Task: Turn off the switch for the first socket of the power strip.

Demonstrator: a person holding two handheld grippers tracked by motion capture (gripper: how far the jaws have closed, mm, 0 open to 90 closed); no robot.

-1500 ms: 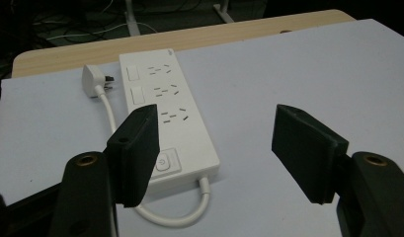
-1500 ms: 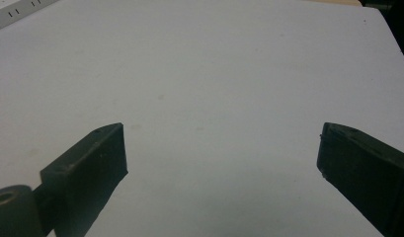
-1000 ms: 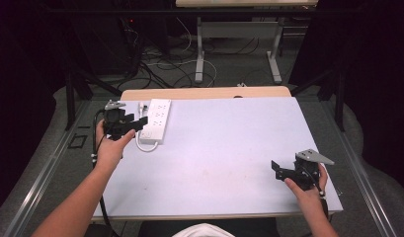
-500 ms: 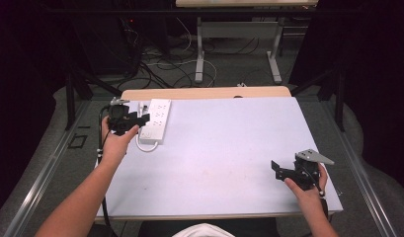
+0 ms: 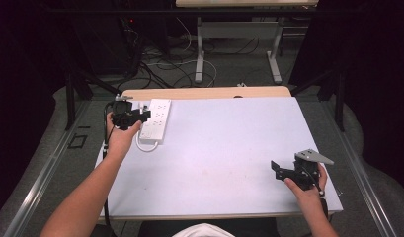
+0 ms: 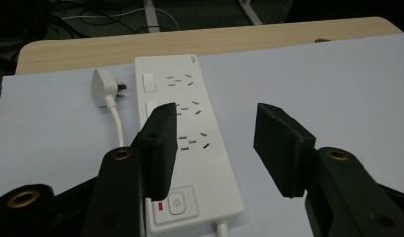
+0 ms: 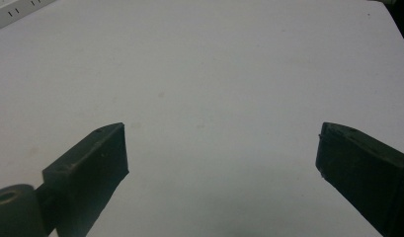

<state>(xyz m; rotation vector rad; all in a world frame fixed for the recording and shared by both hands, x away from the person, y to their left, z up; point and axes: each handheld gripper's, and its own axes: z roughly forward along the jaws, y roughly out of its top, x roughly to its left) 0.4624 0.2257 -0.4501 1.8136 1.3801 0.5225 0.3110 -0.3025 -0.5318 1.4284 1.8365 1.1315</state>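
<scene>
High view: one white power strip [image 5: 155, 120] lies at the far left of the table [image 5: 224, 148], just short of its bare wooden far edge. The left gripper [image 5: 140, 116] hangs over the strip's left side; the right gripper [image 5: 277, 169] sits well apart, near the front right corner, over bare white surface.

Left gripper view adds what the high view cannot resolve — the strip's face. Count: three socket groups in a row, two white rocker switches visible beside them (one partly behind the near jaw), one round power button [image 6: 176, 204] at the near end with a small red mark beside it. A faint grey mark at the far corner of the strip is too small to read. One white plug [image 6: 101, 87] lies on the table just left of the strip, its cord [image 6: 116, 121] running back toward the camera.

Left jaws: apart, having just been closing, with nothing pressed between them — the strip lies below and beyond the pads.

Right gripper view: jaws wide apart over empty-handed white surface; one corner of the strip shows at top left.
</scene>
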